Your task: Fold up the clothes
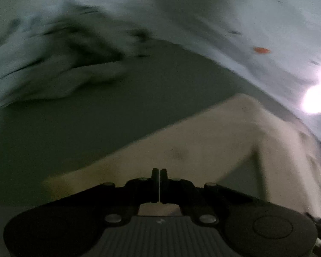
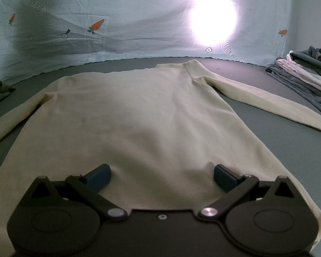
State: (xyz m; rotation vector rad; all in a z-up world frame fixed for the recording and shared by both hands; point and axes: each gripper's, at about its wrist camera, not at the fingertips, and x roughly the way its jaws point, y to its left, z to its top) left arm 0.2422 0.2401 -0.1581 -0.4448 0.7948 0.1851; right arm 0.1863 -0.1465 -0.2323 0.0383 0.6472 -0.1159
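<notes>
Grey table (image 2: pixel 267 145): it was the biggest thing, and your whole job lay on it.
Pale blue sheet (image 2: pixel 122 27): it hung behind the table, with little orange carrots (image 2: pixel 97 25) printed on it and one very bright spot of light (image 2: pixel 213 19).
Cream top (image 2: pixel 139 111): your long-sleeved top lay flat in the middle of the table, neck far from you, hem near you, one sleeve out to each side.
Pile of clothes (image 2: pixel 306 75): grey, white and denim things sat stacked at the far right, apart from the top.
Dark green cloth (image 2: pixel 0 91): a small crumpled bit sat at the far left edge.
Right gripper (image 2: pixel 162 175): you held it wide open over the hem, with nothing in it, blue pads (image 2: pixel 98 176) far apart.
Left gripper (image 1: pixel 159 184): its two fingers were pressed almost together with a thin pale line between them. I cannot tell if that was cloth. The view was blurry, with cream fabric (image 1: pixel 203 132) just ahead.
</notes>
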